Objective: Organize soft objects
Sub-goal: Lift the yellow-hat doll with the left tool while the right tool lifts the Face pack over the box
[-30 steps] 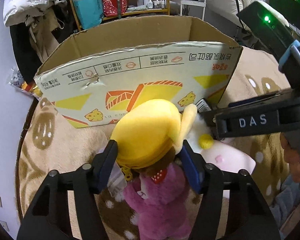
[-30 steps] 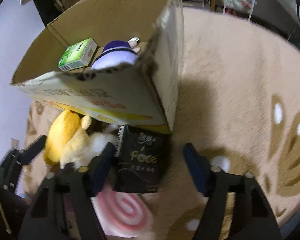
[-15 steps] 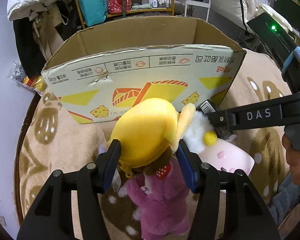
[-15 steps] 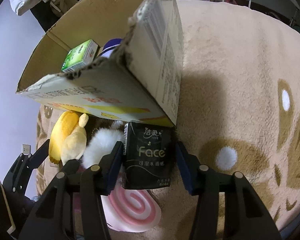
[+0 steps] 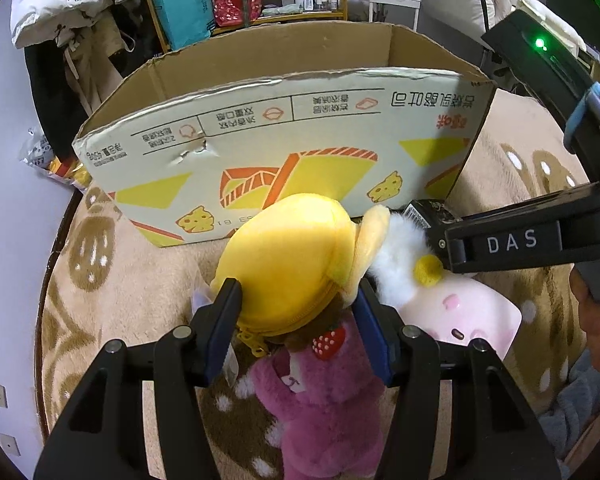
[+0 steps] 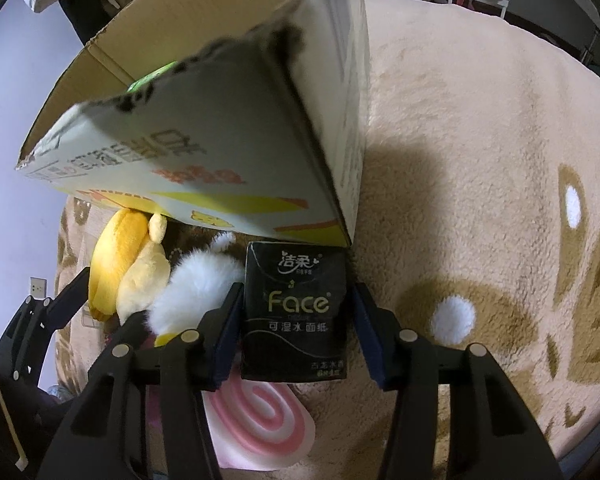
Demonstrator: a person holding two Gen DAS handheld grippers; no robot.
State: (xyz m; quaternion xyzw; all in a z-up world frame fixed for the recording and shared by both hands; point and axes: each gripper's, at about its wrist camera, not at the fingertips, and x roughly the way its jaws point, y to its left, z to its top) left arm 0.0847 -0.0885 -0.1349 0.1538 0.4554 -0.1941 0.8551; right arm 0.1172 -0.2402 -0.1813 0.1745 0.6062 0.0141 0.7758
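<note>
Just in front of the printed cardboard box, the left gripper pinches the round yellow plush pouch, which looks light and squashy, so hold its thick middle. The right gripper clamps the black soft tissue pack by its sides at the box's near corner.

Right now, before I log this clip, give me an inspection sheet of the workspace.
Surface: tan patterned rug.
Job's things: yellow plush, purple bear, white fluffy toy, black tissue pack, pink-swirl plush lie beside the cardboard box.
Clutter: nothing seen on the rug.
Grippers: left gripper pressed on the yellow plush; right gripper astride the tissue pack, contact unclear.
Cables: nothing seen.
Surroundings: shelf, hanging coats.
</note>
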